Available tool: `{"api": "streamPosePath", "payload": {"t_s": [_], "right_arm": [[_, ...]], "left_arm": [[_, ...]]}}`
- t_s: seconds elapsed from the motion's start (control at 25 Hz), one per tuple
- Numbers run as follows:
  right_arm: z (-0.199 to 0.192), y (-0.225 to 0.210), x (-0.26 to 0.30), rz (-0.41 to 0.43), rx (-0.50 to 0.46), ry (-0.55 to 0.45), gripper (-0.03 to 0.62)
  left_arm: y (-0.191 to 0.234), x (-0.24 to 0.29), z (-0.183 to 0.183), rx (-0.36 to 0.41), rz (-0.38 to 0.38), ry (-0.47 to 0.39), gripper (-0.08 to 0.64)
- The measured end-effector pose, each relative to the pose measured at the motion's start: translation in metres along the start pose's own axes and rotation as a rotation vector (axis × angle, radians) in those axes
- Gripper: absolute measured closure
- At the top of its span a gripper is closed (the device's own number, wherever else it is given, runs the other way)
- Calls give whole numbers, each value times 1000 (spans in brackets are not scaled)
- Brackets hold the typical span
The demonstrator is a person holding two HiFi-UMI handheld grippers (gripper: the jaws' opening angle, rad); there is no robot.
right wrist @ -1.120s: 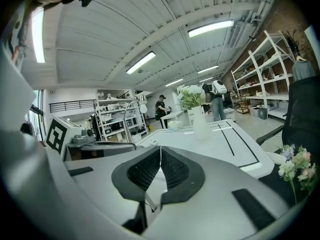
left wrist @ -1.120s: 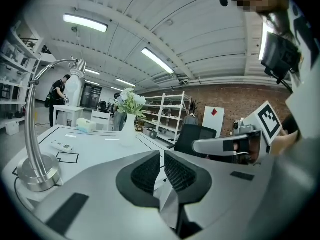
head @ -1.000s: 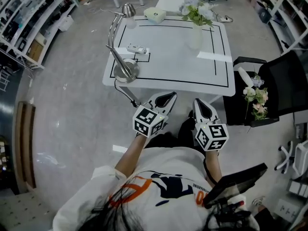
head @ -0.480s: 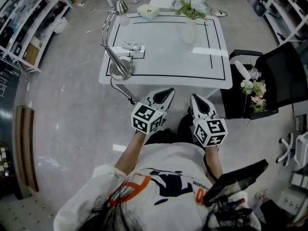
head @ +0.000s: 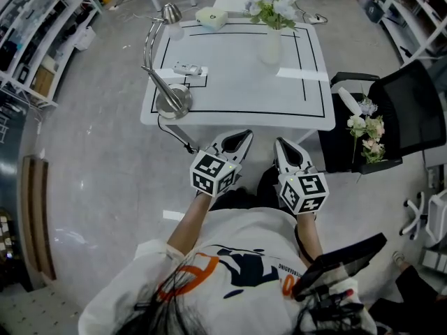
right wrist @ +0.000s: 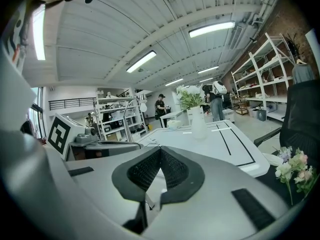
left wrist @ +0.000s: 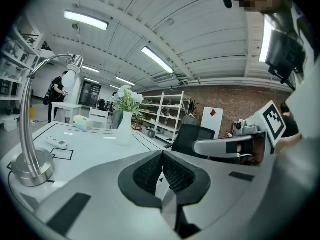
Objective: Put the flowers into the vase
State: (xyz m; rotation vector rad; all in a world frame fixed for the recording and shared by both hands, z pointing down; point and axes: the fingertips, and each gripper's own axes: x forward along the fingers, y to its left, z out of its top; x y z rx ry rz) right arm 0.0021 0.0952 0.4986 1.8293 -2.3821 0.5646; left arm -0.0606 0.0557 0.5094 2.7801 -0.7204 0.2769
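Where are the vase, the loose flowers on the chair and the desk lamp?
vase (head: 271, 47): head view, on its white body.
loose flowers (head: 368, 132): head view, on the blossoms lying on the black chair (head: 415, 110).
desk lamp (head: 172, 104): head view, on its round metal base.

White table (head: 237, 82) with thin black lines, white vase (head: 271, 47), its bouquet (head: 272, 9) white with green leaves. Black chair (head: 419, 103), pink-and-cream flowers (head: 369, 135) on it. Shiny silver lamp (head: 173, 102). Left tongs (head: 241, 139) and right tongs (head: 283, 147) are grey, cubes patterned black-and-white.
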Motion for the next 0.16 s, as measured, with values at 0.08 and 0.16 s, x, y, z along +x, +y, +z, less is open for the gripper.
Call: {"api": "streamPosePath", "payload": {"t_s": [0.08,0.16], "right_arm": [[-1,1,2,5,-2,4,579],[-1,2,4,9,-4,8,579]], "left_arm": [[1,0,-1,-5,-1,3,549],[2,1,-2,-8,-2,7,549]]}}
